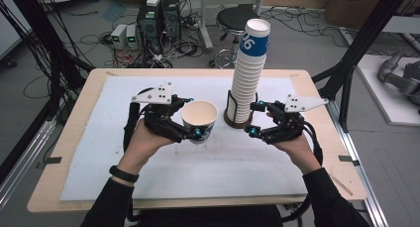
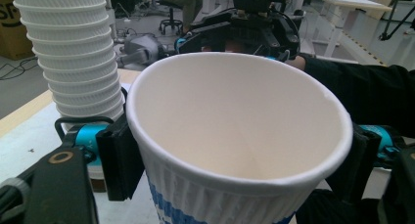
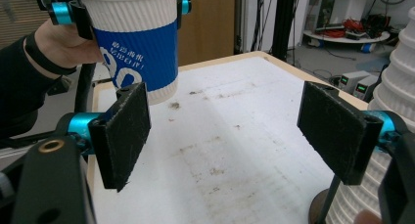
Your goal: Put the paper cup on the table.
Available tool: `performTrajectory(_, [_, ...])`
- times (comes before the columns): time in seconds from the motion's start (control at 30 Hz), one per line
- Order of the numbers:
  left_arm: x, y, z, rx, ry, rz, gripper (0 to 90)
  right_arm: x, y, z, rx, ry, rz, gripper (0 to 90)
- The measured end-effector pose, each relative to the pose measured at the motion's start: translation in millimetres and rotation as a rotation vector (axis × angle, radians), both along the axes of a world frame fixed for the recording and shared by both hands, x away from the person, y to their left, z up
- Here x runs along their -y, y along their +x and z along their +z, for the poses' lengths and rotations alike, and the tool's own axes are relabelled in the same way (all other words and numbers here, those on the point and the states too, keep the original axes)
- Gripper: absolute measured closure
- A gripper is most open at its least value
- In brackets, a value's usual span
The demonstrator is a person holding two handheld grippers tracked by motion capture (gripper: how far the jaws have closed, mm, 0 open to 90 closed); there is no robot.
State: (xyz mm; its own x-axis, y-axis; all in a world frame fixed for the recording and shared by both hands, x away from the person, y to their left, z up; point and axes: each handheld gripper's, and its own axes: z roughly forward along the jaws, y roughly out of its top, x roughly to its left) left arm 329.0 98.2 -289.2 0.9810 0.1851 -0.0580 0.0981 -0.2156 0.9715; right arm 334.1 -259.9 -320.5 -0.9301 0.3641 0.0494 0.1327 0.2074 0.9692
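High view: paper cup (image 1: 199, 119) upright, mouth up, long axis vertical, just left of the cup stack (image 1: 249, 73) on the worktop (image 1: 79, 103) | left gripper (image 1: 190, 117) jaws clamped on the cup's sides, cup lifted off the mat | right gripper (image 1: 253, 119) jaws wide apart, empty, beside the stack's base

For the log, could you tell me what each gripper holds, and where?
Left gripper clamps a paper cup by its upper sides; right gripper holds nothing.

The right tongs (image 3: 230, 136) gape empty over the stained mat (image 3: 235, 136), the blue-and-white cup (image 3: 134, 43) beyond.
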Motion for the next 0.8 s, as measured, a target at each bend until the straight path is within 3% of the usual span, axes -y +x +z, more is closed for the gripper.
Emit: performTrajectory(0.8, [-15.3,5.0,0.9,-0.001,-0.006,0.054,22.7,9.2,3.6,1.2,0.009,0.007,-0.037,20.3])
